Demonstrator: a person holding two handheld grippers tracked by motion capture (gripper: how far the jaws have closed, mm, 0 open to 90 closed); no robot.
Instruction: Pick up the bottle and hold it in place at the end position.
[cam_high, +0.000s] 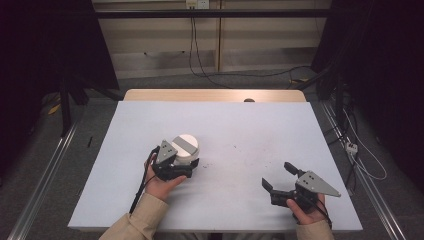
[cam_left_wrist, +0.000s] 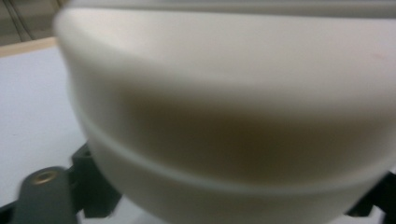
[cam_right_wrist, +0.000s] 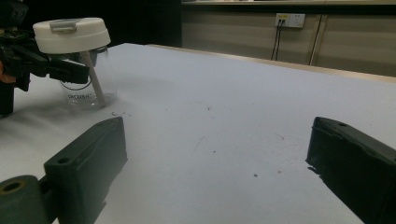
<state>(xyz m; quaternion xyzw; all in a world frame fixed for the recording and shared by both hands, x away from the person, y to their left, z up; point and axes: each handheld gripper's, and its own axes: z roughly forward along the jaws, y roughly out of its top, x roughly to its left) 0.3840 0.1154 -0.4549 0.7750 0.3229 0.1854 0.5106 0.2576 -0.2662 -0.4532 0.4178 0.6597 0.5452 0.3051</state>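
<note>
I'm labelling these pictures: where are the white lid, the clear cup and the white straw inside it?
white lid (cam_right_wrist: 72, 35), right gripper view, its side wall
clear cup (cam_right_wrist: 79, 93), right gripper view, lower glass wall
white straw (cam_right_wrist: 93, 79), right gripper view, mid-length

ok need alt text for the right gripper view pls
A clear cup with a white lid and a straw inside stands at the far left of a white table, with the left gripper closed around it just under the lid. In the foreground the right gripper's two black fingers stand wide apart with nothing between them.

The cup's white lid (cam_left_wrist: 224, 107) looms blurred, its edges cut off.
</note>
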